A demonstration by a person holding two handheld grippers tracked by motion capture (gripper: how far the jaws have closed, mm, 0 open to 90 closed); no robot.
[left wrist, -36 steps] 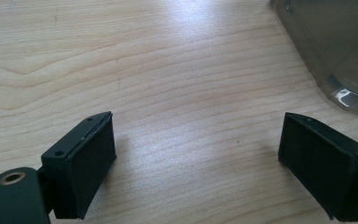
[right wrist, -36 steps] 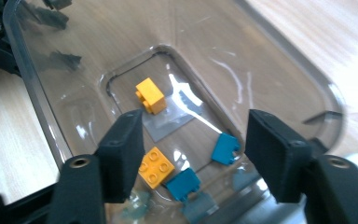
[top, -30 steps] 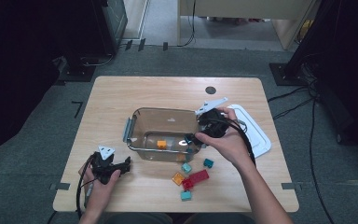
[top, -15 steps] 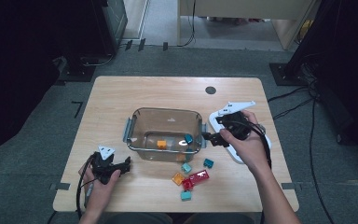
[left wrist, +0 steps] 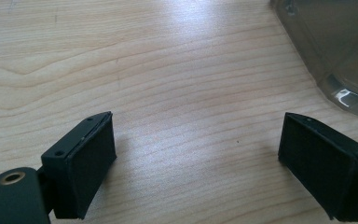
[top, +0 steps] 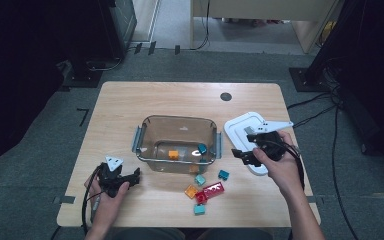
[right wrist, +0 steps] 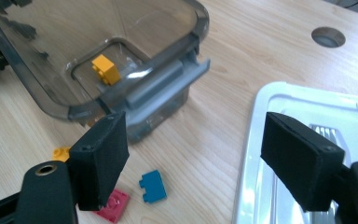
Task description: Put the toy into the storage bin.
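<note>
Two bricks, an orange one and a teal one, already lie in the clear bin. Five wait on the near tabletop. My right gripper has its fingers wide and empty over the lid; my left gripper likewise rests open with nothing between its fingers.

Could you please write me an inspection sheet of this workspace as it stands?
Surface: wooden table, round grommet hole.
Job's things: clear container holding an orange brick and a teal brick; loose bricks in front of it; white lid to its right.
Clutter: nothing seen.
Grippers: left gripper open, empty; right gripper open, empty, over the lid's edge.
Cables: floor cables right of the table.
Surroundings: grey carpet.
</note>
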